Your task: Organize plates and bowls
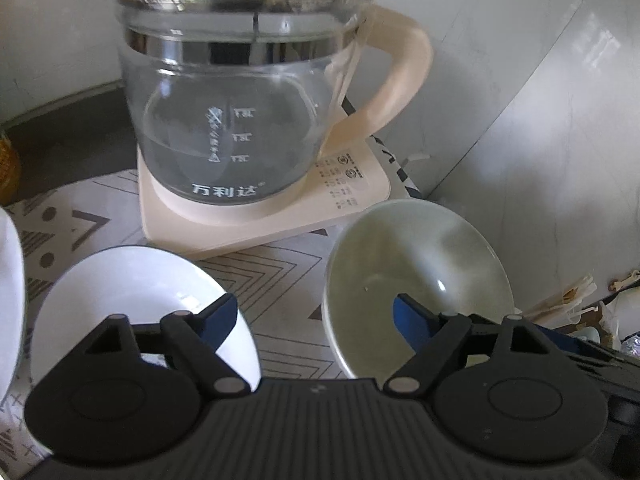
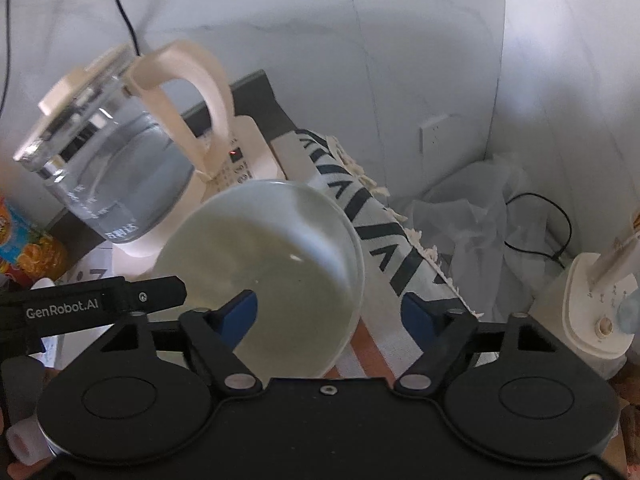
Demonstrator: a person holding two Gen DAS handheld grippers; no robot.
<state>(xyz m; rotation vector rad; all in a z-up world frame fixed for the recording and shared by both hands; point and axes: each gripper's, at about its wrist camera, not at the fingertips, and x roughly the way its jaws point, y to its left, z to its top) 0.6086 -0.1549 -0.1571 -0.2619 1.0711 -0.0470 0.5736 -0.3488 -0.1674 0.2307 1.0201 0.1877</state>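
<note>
A pale green bowl [image 1: 416, 268] sits on the patterned cloth to the right of a white bowl [image 1: 132, 292]. A white plate's edge [image 1: 10, 280] shows at far left. My left gripper [image 1: 314, 316] is open, its fingers spread over the gap between the two bowls, one fingertip above each. In the right wrist view the green bowl [image 2: 272, 264] lies near the table's right edge. My right gripper [image 2: 328, 316] is open, with the bowl's right rim between its fingers; whether it touches is unclear.
A glass kettle [image 1: 236, 112] on a cream base [image 1: 264, 216] stands just behind the bowls. The left gripper's body [image 2: 92, 308] is at the left of the right wrist view. Beyond the table edge are a plastic bag [image 2: 480, 216] and a white appliance [image 2: 596, 308]. Walls close in behind.
</note>
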